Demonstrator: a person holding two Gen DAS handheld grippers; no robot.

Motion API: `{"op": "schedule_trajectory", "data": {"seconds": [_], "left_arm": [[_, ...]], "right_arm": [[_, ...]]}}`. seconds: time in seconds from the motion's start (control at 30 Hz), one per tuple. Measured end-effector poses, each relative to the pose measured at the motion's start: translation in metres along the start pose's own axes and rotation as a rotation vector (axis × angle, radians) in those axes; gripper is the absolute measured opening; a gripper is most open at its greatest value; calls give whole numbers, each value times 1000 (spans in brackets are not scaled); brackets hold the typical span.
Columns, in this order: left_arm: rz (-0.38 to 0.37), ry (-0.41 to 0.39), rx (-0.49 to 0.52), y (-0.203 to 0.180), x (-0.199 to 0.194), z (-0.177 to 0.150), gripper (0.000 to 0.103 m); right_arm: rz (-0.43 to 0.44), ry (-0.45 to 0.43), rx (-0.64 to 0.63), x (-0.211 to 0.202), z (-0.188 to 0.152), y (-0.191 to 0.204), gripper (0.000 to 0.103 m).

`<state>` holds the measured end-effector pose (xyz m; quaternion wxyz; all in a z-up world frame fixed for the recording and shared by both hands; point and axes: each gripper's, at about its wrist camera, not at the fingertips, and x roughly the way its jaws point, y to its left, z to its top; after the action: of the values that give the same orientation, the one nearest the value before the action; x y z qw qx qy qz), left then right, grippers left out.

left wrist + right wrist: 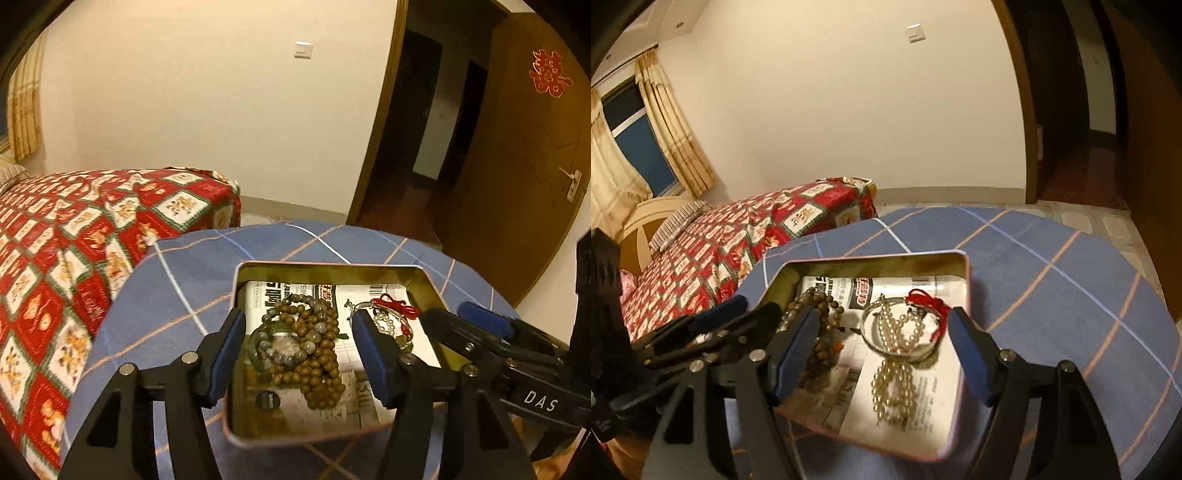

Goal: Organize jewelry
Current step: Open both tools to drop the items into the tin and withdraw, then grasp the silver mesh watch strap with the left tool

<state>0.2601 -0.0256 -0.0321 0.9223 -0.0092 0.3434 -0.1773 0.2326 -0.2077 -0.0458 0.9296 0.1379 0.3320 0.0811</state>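
An open metal tin (328,266) lined with newspaper stands on a blue checked table. In it lie brown wooden bead strings (317,347), a grey stone bead bracelet (284,350), a pearl necklace (892,376), a silver bangle (871,339) and a red cord (929,299). My left gripper (297,354) is open above the wooden beads. My right gripper (882,354) is open above the pearls and bangle. Each gripper shows in the other's view: the right (476,325), the left (738,310). Neither holds anything.
The tin (964,314) sits on the round table's cloth (1052,280). A bed with a red patterned cover (74,236) stands to the left. A wooden door (535,155) stands open at the right. A curtained window (635,140) is far left.
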Motion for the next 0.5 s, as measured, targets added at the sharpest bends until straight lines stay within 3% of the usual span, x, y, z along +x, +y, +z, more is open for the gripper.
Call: {"op": "schedule_trajectory", "data": {"seconds": [0.5], "left_arm": [[81,-15,-4,2,-80,-54,60]], "right_arm": [[-42,55,-17,-52,-54,17,76]]}}
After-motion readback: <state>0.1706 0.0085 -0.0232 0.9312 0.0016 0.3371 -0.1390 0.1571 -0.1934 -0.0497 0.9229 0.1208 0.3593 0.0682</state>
